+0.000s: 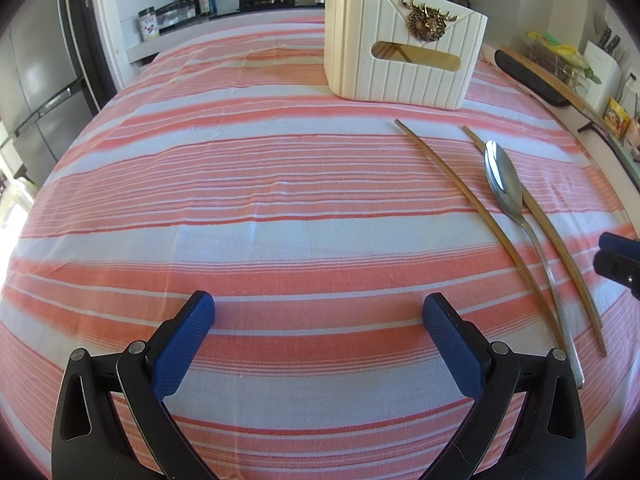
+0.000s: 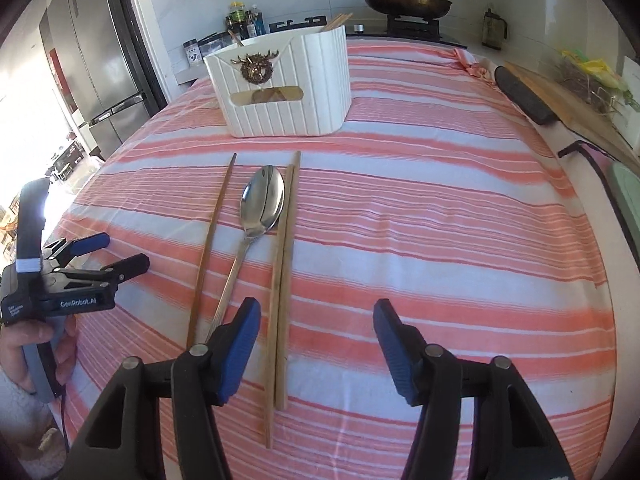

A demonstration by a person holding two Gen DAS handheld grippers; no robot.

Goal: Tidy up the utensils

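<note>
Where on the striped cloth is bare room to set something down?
Free: the wide stretch left of the chopsticks, before the white holder, and the cloth right of the paired chopsticks. Crowded: around the spoon.

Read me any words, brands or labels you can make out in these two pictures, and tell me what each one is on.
"GenRobot.AI": on the side of the left hand-held gripper, seen from the right wrist view.
Small white print beside that brand on the same body: too small to read.
Labels on the bottles and jars at the back: too blurred to read.
</note>
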